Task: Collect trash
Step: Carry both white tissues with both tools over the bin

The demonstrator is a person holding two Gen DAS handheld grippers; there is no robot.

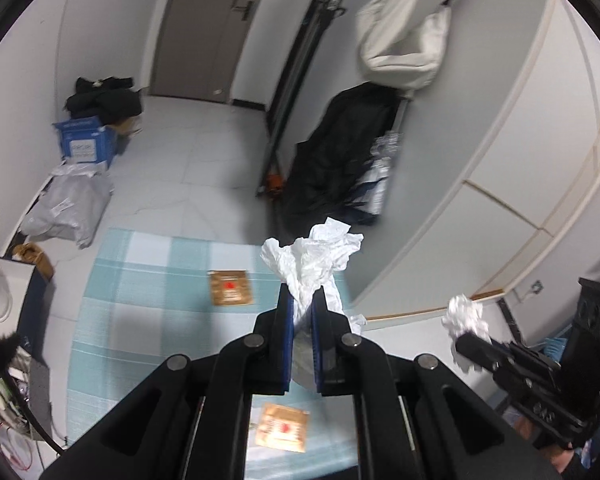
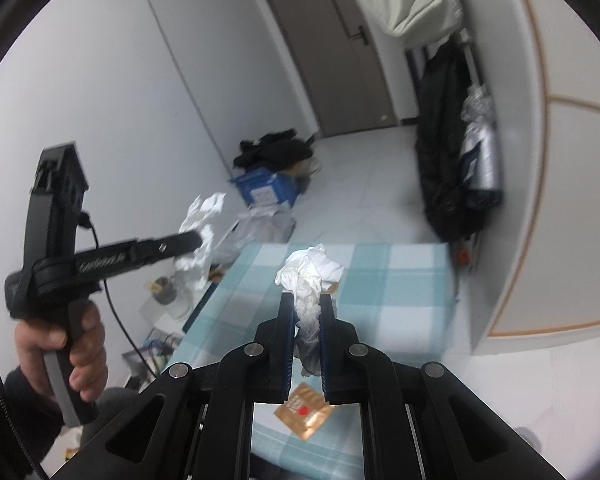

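Carry step: left gripper [image 1: 300,300] jaws clamped on a crumpled tissue [image 1: 320,252], right gripper [image 2: 306,308] jaws clamped on another tissue wad [image 2: 310,270], both held above the bench [image 1: 148,280]. Two brown sachets [image 1: 231,288] remain at 12 and 6 o'clock. Next: find a bin, none visible.

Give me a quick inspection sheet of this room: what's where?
Surface: checked blue tablecloth.
Job's things: two brown packets on the cloth; one crumpled tissue in each gripper.
Clutter: blue box with dark clothes, grey bags on the floor.
Grippers: left gripper shut on tissue; right gripper shut on another tissue.
Cables: black lead hangs from the left gripper's handle.
Surroundings: brown door, white walls, hanging white bag.
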